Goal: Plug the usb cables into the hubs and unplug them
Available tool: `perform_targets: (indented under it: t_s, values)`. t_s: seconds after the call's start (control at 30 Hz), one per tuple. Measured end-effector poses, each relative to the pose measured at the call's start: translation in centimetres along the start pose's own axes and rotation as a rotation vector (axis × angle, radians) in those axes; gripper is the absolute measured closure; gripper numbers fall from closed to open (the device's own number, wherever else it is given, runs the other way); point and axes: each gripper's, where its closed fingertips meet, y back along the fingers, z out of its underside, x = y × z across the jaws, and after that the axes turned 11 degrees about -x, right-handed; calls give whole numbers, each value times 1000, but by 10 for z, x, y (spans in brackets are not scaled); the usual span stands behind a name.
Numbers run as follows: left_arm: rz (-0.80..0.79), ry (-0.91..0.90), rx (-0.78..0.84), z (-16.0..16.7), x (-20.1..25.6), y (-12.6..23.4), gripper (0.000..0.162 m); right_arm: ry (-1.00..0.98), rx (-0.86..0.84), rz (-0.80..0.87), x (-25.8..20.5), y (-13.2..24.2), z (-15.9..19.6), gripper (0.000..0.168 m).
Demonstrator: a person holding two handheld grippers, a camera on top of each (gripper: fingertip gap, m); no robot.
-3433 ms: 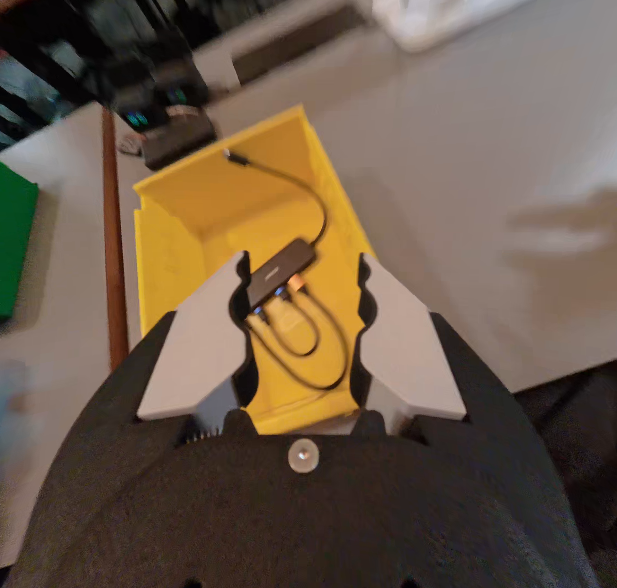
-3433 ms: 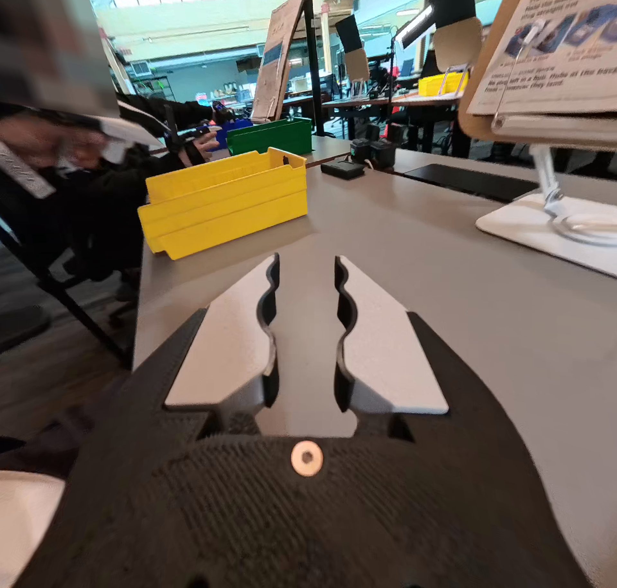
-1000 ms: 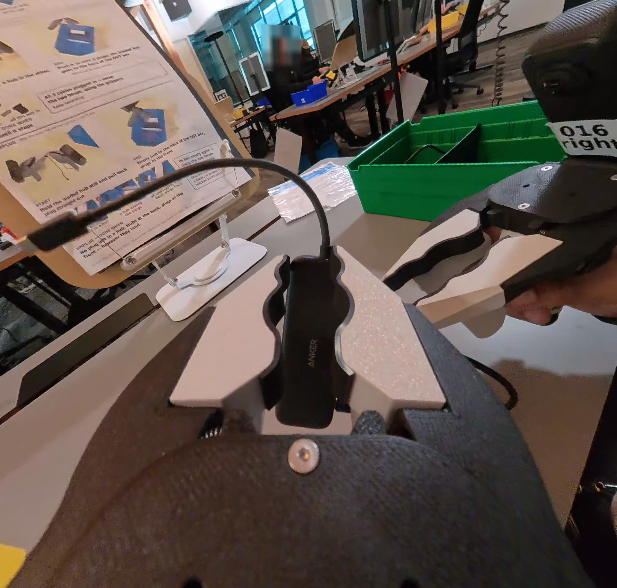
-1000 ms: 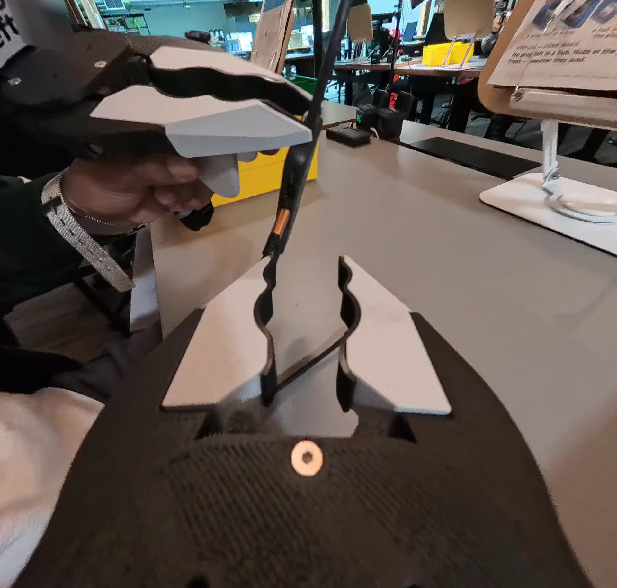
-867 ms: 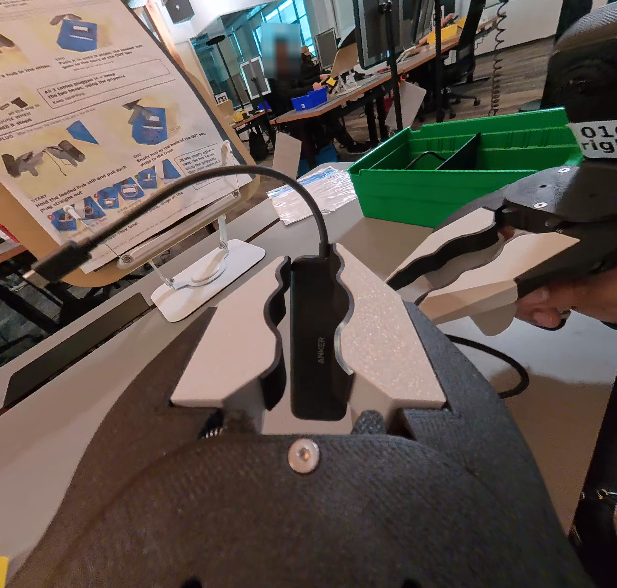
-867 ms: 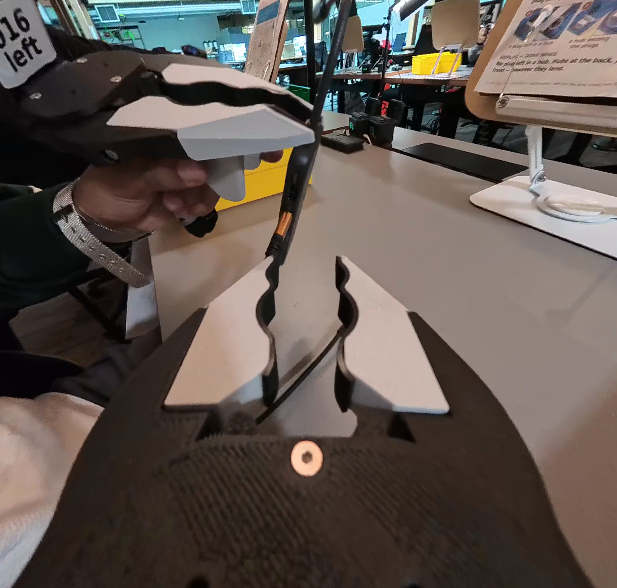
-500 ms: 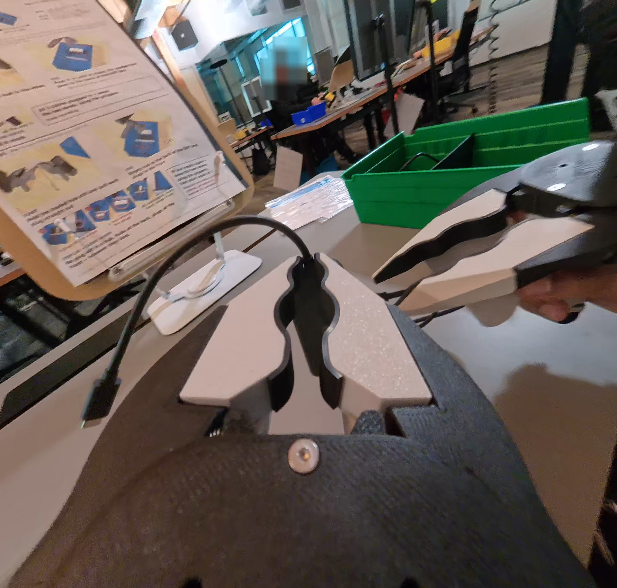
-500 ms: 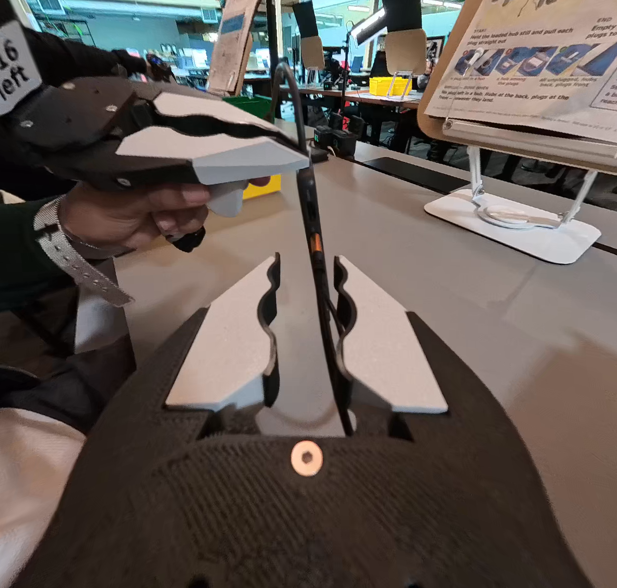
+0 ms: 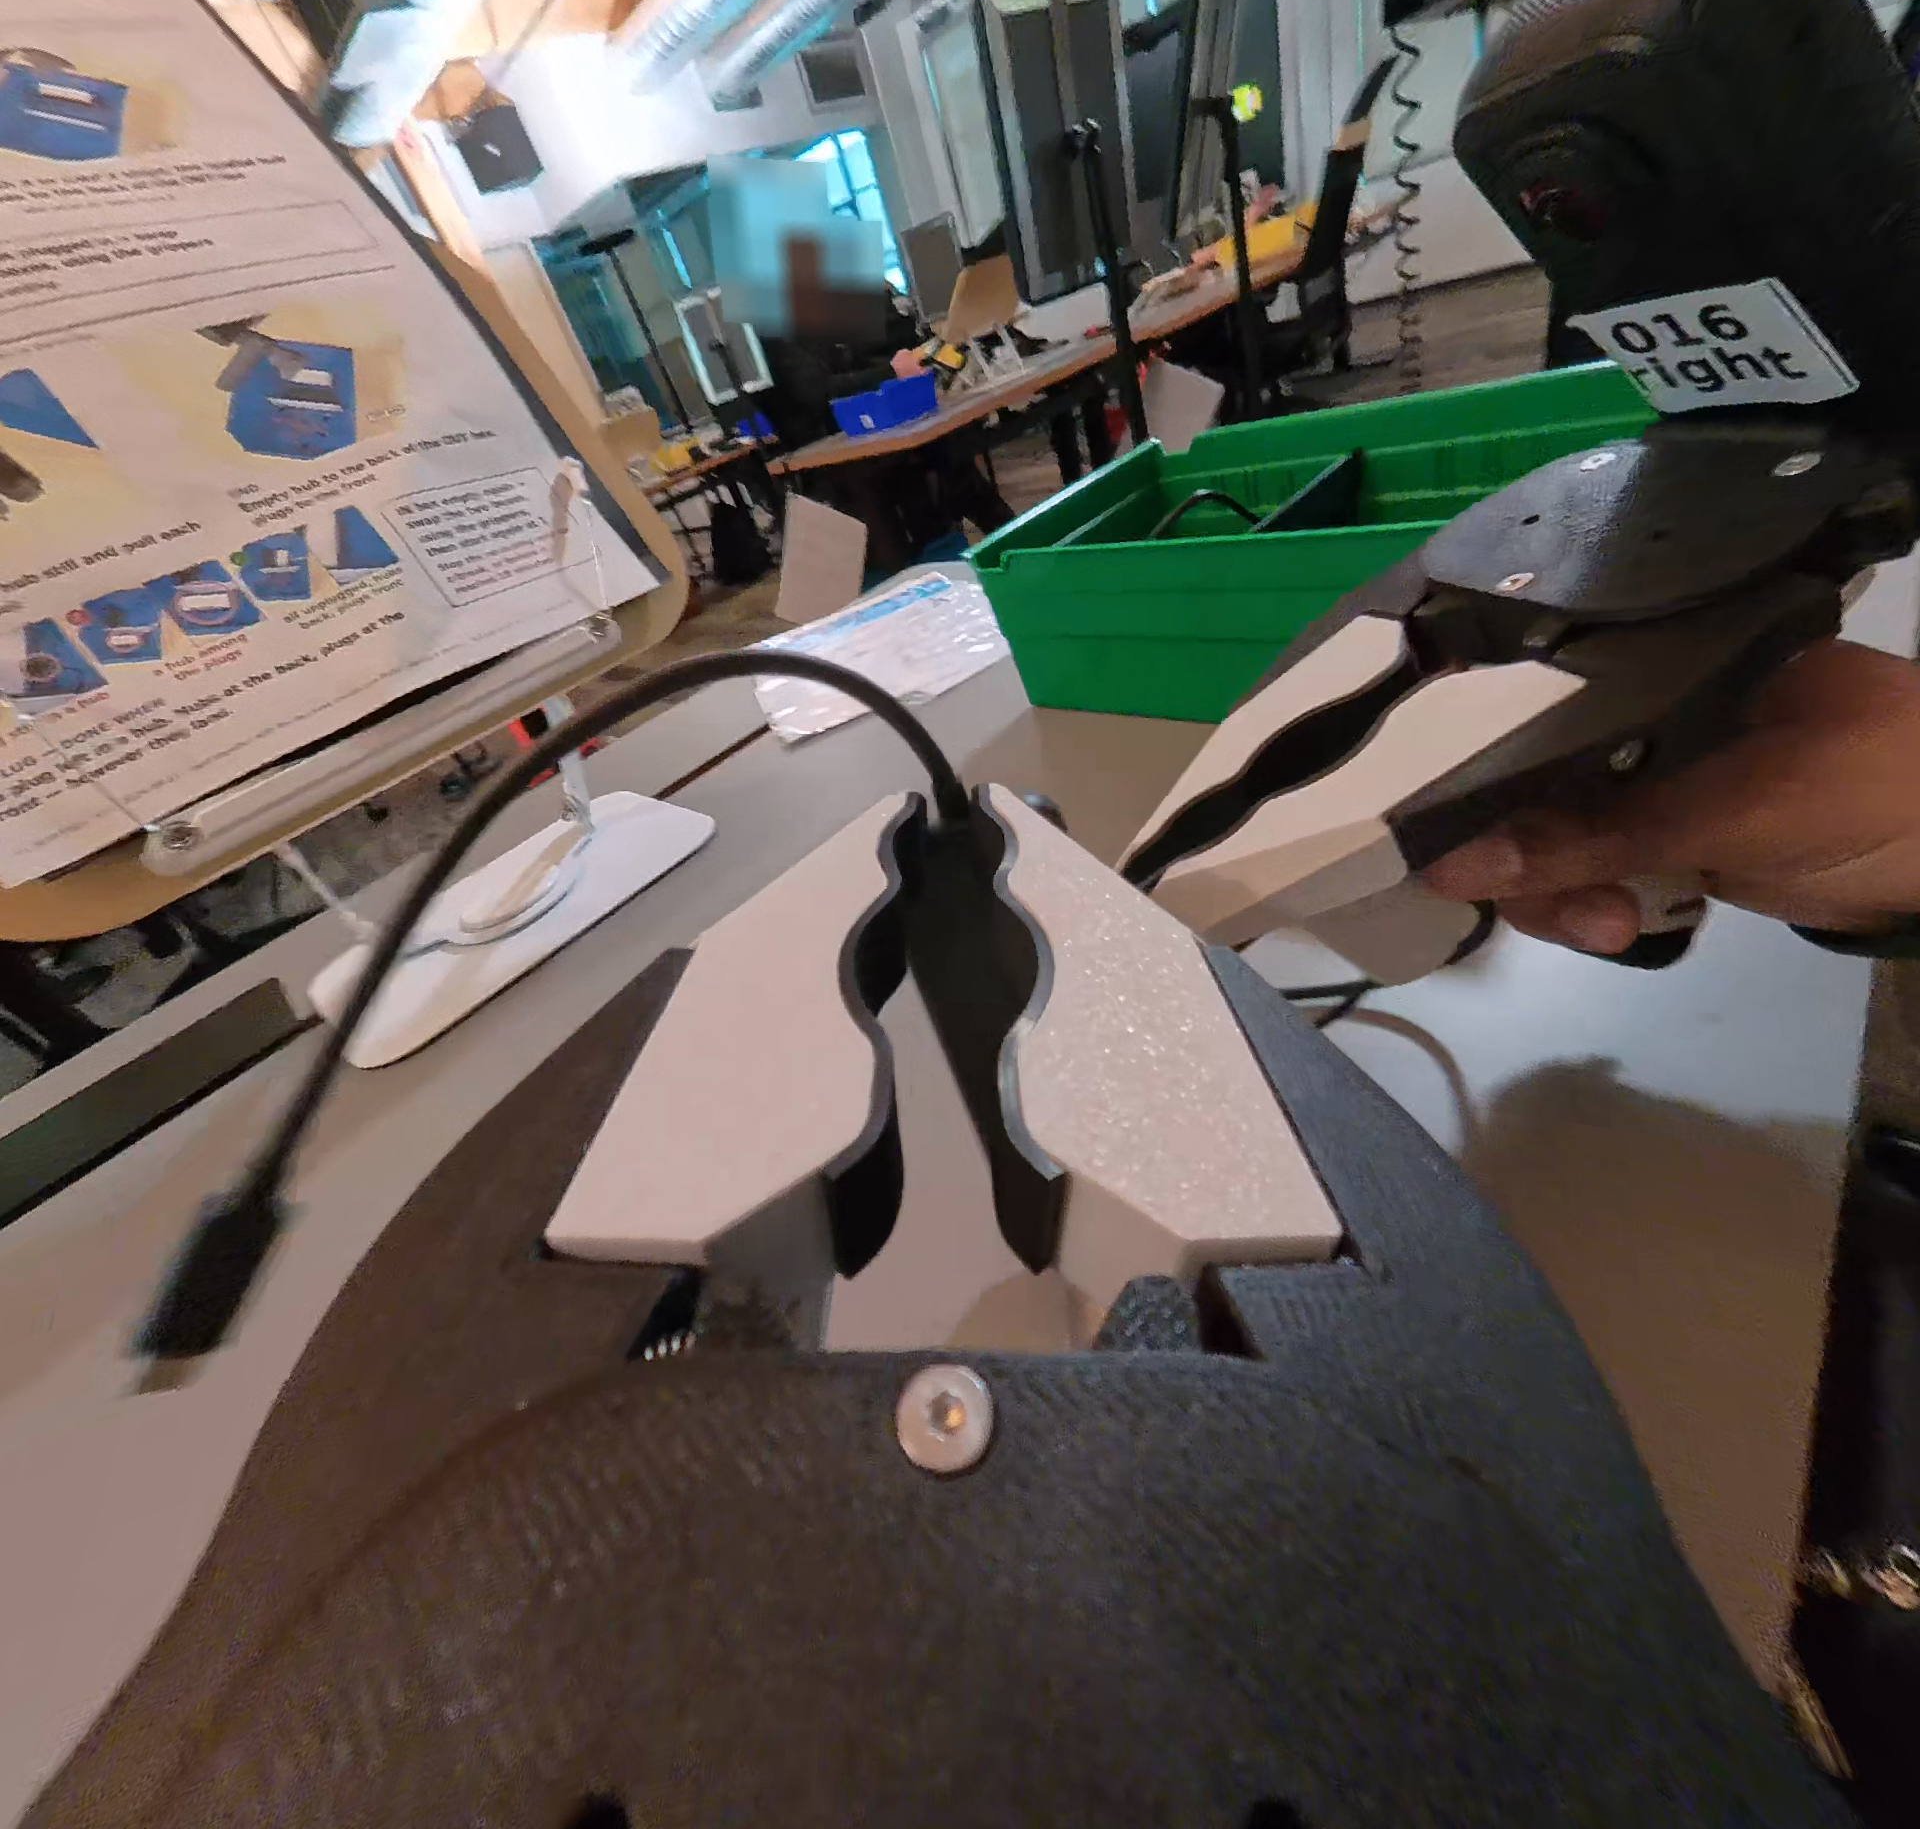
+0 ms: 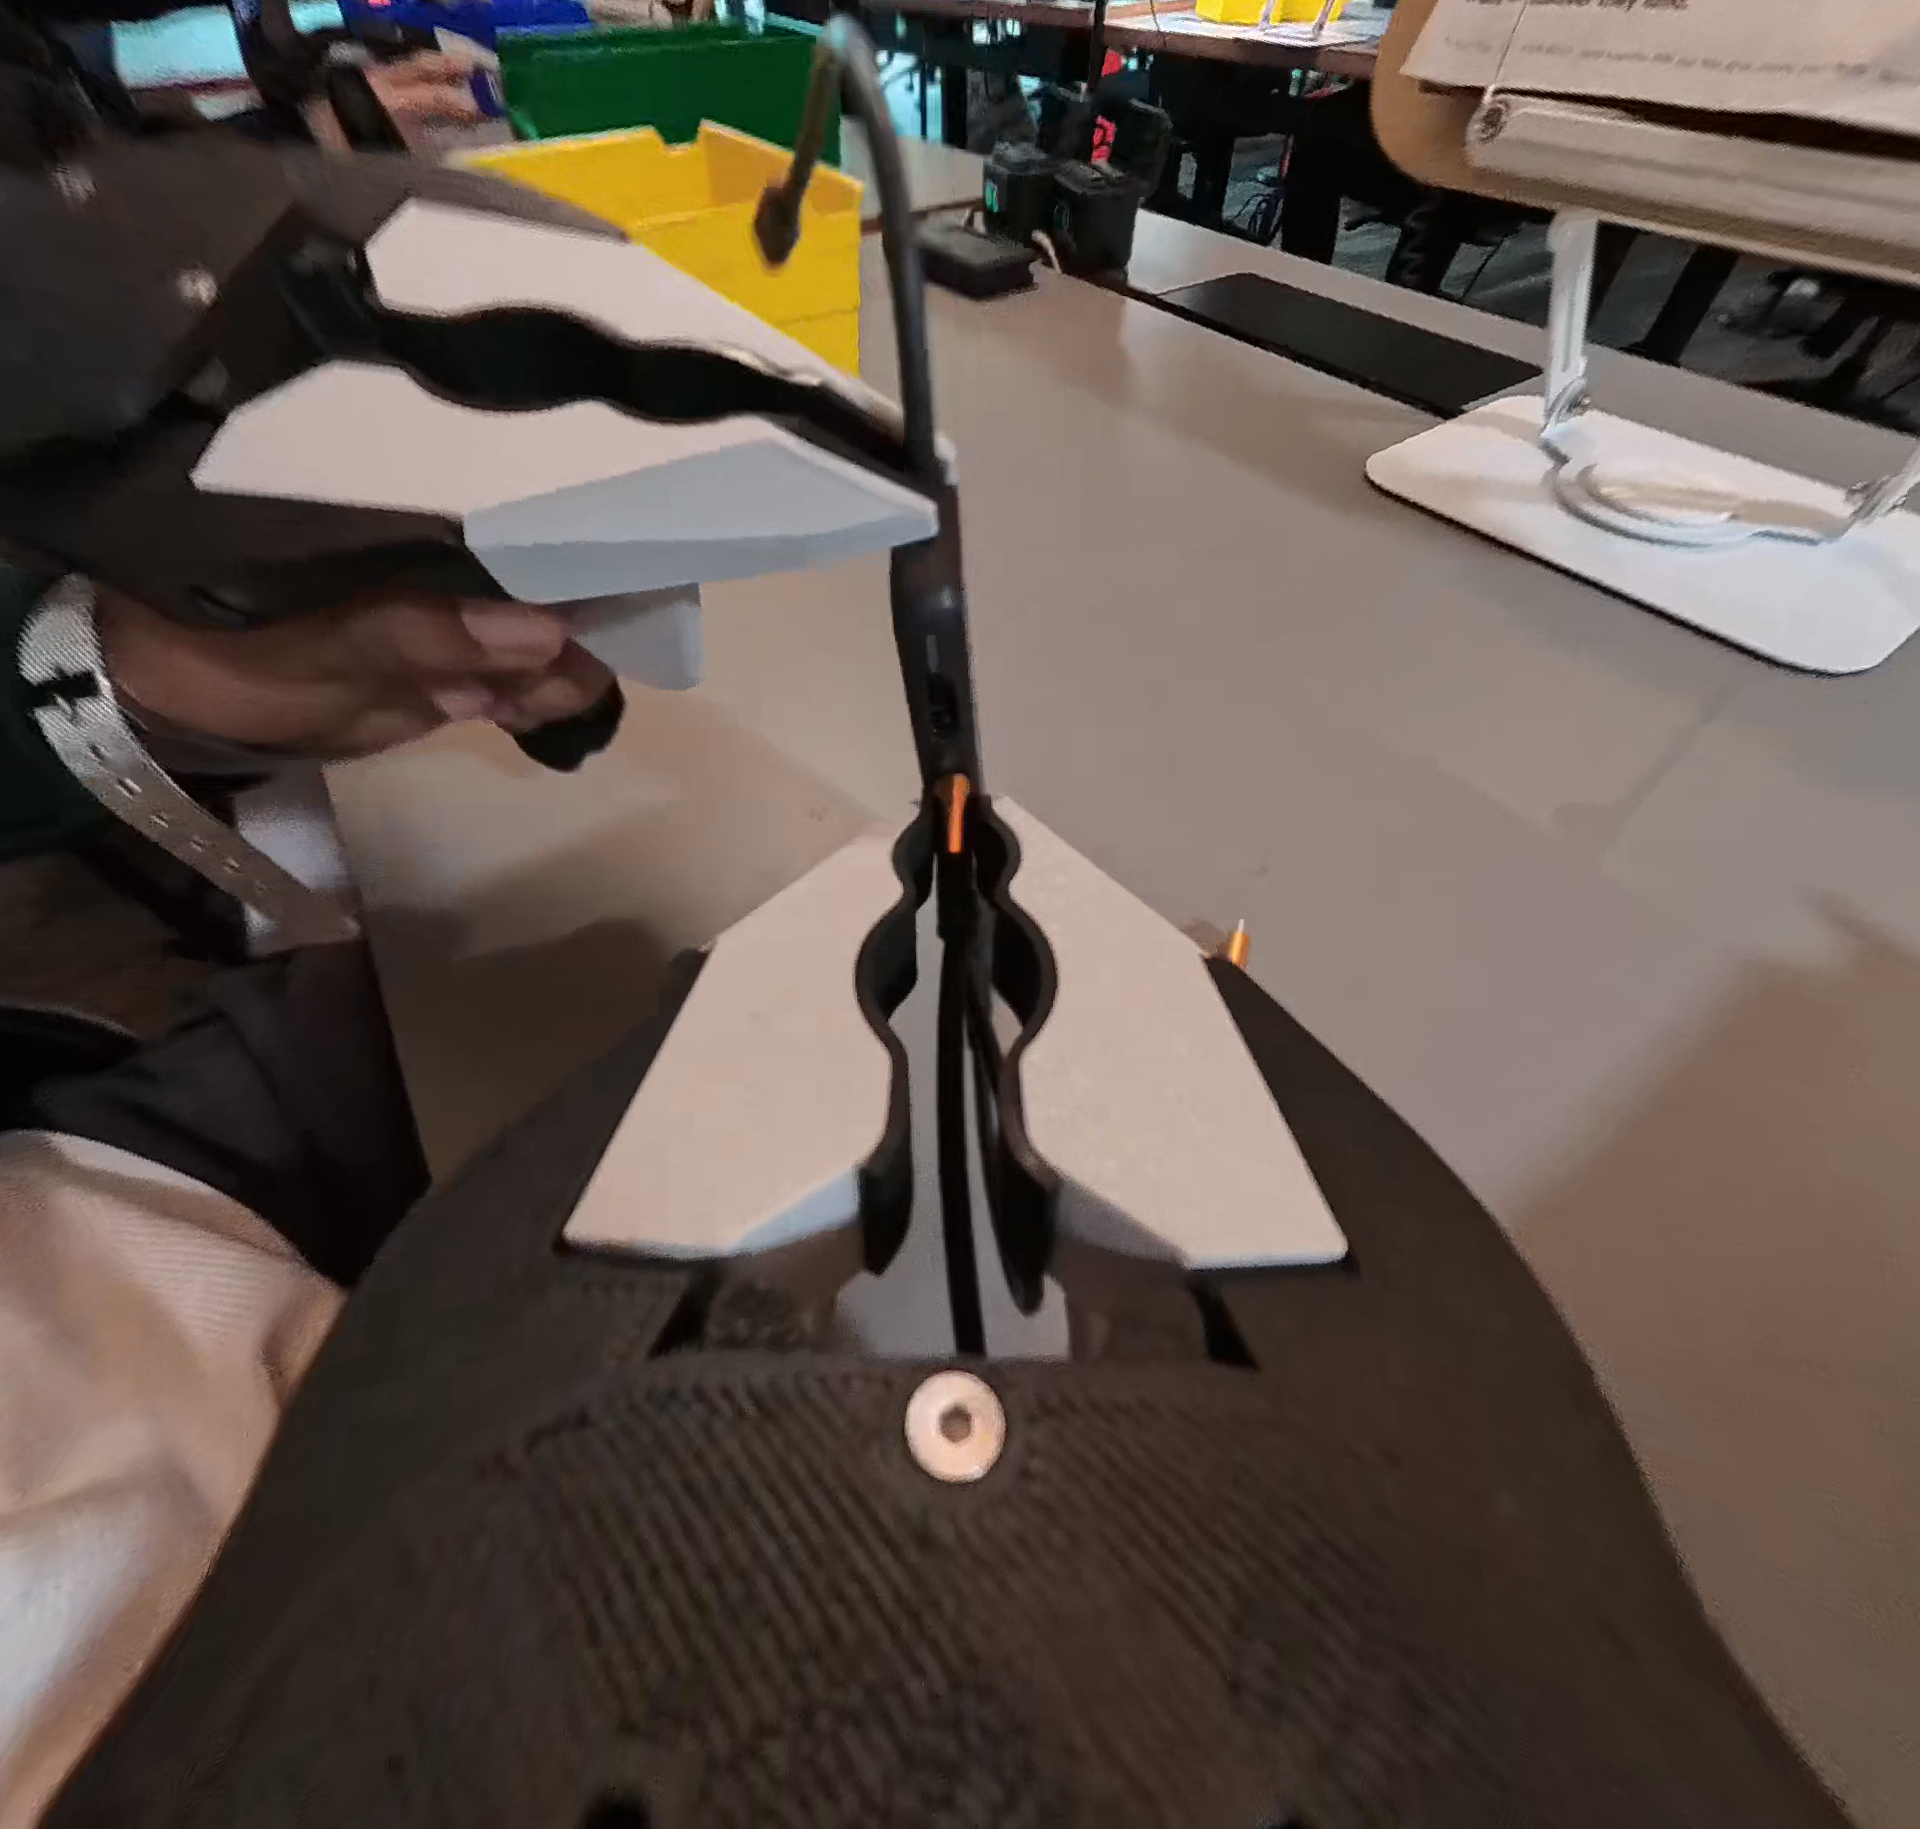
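My left gripper [image 9: 948, 811] is shut on a black USB hub [image 9: 966, 958], held edge-on above the grey table. The hub's own lead [image 9: 582, 740] arcs up and to the left, and its plug [image 9: 208, 1270] dangles. In the right wrist view the hub [image 10: 935, 636] hangs below the left gripper [image 10: 920, 475]. My right gripper [image 10: 954, 829] is shut on a black cable plug with an orange insert [image 10: 952, 825] at the hub's lower end. Two black cables [image 10: 961, 1156] run back between its fingers. The right gripper also shows in the left wrist view [image 9: 1143, 860].
A green bin [image 9: 1195, 595] stands behind the right gripper, with a clear plastic bag [image 9: 883, 636] beside it. An instruction sheet on a white stand [image 9: 499, 906] is on the left. A yellow bin [image 10: 748, 221], black chargers [image 10: 1070, 190] and the stand's base [image 10: 1662, 543] sit farther back.
The left gripper took the hub out of the yellow bin and raised it. The right gripper moved up under the hub and closed on the plug. The hub's lead swung down to the left.
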Motion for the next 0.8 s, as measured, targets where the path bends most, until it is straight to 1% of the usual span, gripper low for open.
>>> perform_targets:
  t_s: [0.03,0.07,0.1,0.17,0.27,0.33,0.4,0.47,0.53,0.6,0.67,0.8]
  values:
    - [-26,-4,12,1,-4,0,147,-36,13,-9,4,2,-1,163]
    - [-40,-17,19,2,-5,0,132,-74,29,-19,8,5,-2,163]
    - [-42,-34,11,7,-4,-1,125,-118,49,-33,13,8,-3,163]
    - [-18,-57,-41,22,2,-8,116,-213,98,-66,22,14,-6,163]
    - [40,-58,-167,49,14,-22,98,-309,161,-131,27,19,-11,163]
    - [63,-46,-222,61,20,-28,92,-345,192,-172,23,20,-15,163]
    - [82,-29,-227,63,23,-29,91,-361,197,-195,18,18,-15,163]
    - [102,-19,-229,64,24,-29,94,-344,193,-228,9,16,-16,163]
    - [111,3,-230,64,23,-28,99,-316,188,-237,3,14,-18,163]
    - [112,29,-224,63,21,-27,110,-285,184,-233,-2,13,-19,163]
    - [130,38,-225,63,22,-27,116,-262,185,-231,-7,13,-20,163]
    - [105,38,-234,62,17,-27,119,-246,186,-222,-7,13,-20,163]
